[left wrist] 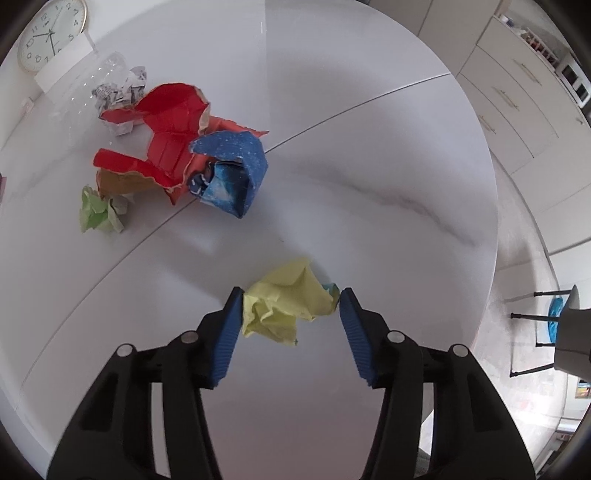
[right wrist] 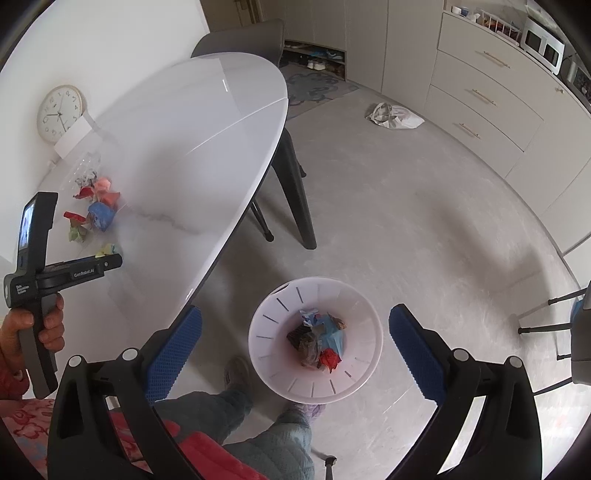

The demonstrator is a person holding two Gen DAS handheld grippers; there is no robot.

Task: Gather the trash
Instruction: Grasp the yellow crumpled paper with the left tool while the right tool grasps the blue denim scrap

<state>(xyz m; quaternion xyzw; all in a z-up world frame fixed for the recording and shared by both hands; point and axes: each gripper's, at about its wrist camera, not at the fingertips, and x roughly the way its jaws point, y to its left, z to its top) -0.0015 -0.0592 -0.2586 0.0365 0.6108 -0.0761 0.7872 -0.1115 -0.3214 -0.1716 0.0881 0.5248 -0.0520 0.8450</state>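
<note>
A crumpled yellow paper point(left wrist: 288, 301) lies on the white table point(left wrist: 369, 155), between the fingers of my left gripper point(left wrist: 291, 299). The jaws are open around it, the fingertips close to its two sides. Farther left lie a torn red paper point(left wrist: 162, 140), a blue paper wad point(left wrist: 232, 173), a green wad point(left wrist: 99, 214) and a grey printed wad point(left wrist: 118, 92). My right gripper point(right wrist: 293, 321) is open and empty, held above a white bin point(right wrist: 354, 384) on the floor that holds several pieces of trash point(right wrist: 321, 343). The left gripper's body point(right wrist: 74, 269) shows there over the table.
A round clock point(left wrist: 48, 33) and a white card point(left wrist: 64, 61) stand at the table's back, with a clear plastic tray point(left wrist: 85, 85). The table edge runs on the right. Cabinets point(right wrist: 480, 96), a bag on the floor point(right wrist: 393, 116) and the person's legs point(right wrist: 258, 424) are near.
</note>
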